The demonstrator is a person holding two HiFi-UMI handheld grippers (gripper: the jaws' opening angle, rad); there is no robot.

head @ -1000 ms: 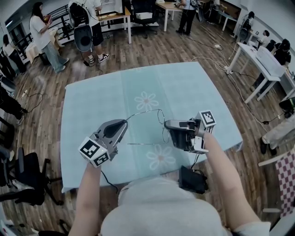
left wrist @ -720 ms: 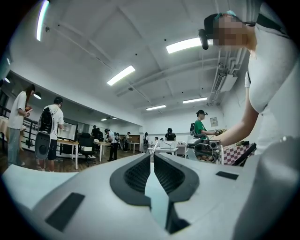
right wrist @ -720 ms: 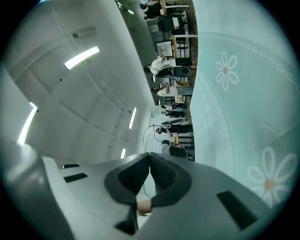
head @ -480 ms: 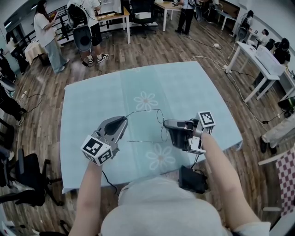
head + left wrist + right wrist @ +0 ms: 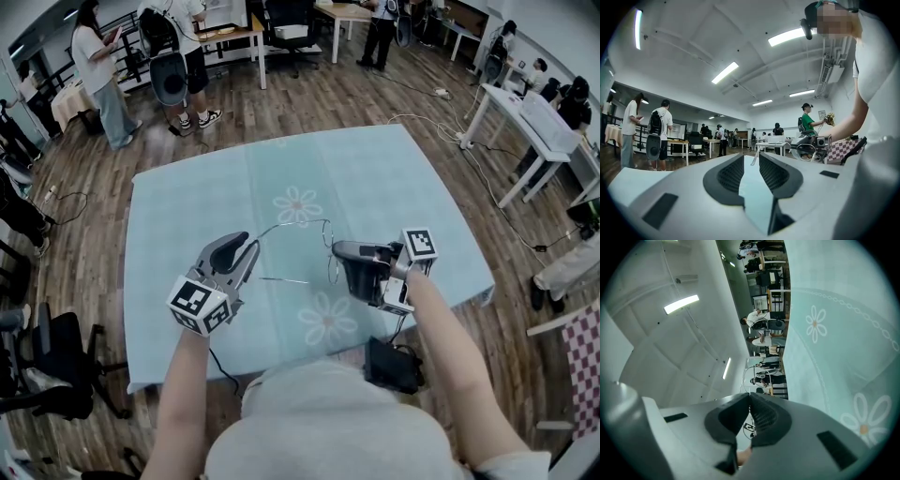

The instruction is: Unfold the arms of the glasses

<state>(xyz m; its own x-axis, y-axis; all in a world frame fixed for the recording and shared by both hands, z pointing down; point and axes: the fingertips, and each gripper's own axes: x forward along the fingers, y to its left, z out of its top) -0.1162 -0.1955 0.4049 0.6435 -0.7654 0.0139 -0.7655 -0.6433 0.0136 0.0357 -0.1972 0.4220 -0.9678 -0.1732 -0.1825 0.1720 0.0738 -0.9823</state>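
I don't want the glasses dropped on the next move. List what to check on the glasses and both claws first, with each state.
1. Grip: right claw shut on glasses: ok.
2. Release: left claw open, its jaws just opened: ok.
3. Tip of far arm off left pads: ok.
4. Both arms swung out, near arm too: ok.
5. Arms fully open: cannot tell.

Bright, even light comes from ceiling strip lamps (image 5: 725,72) above the bench (image 5: 375,178); they glare white in both gripper views. Shadows on the bench are faint. Fisheye bending and dark corners ring every picture; the far background looks perhaps slightly soft.
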